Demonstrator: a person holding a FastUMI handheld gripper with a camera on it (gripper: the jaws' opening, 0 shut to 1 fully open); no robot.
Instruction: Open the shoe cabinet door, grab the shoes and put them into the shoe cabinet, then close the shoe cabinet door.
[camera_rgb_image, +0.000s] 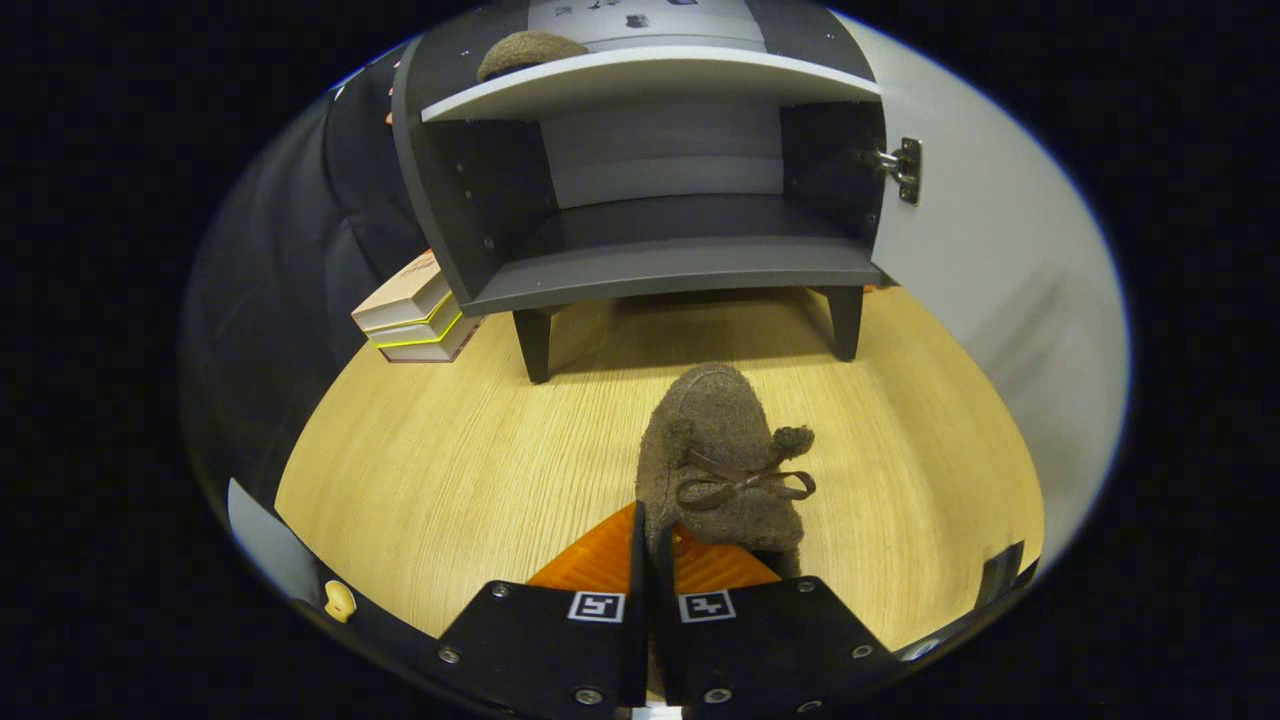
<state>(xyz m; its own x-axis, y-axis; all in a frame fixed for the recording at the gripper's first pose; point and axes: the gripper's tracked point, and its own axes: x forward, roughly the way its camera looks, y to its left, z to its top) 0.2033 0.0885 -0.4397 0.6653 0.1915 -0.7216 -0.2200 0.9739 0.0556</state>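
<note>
Felt shoe (715, 450), brown and fuzzy with ribbon bow, sits clamped by hand-held gripper (650, 545).

There are two shoes: one brown felt shoe (720, 460) on the desk (450, 460) just ahead of the fingers, and a second shoe (530, 50) on the cabinet's upper shelf (650, 75). There is one shoe cabinet (650, 200), with one door (990, 290) swung open, one hinge (903, 168), two shelves and two legs in sight. Two books (415, 315) lie stacked beside it. One hand-held gripper (648, 545) has two fingers, pressed together on the shoe's heel.
</note>
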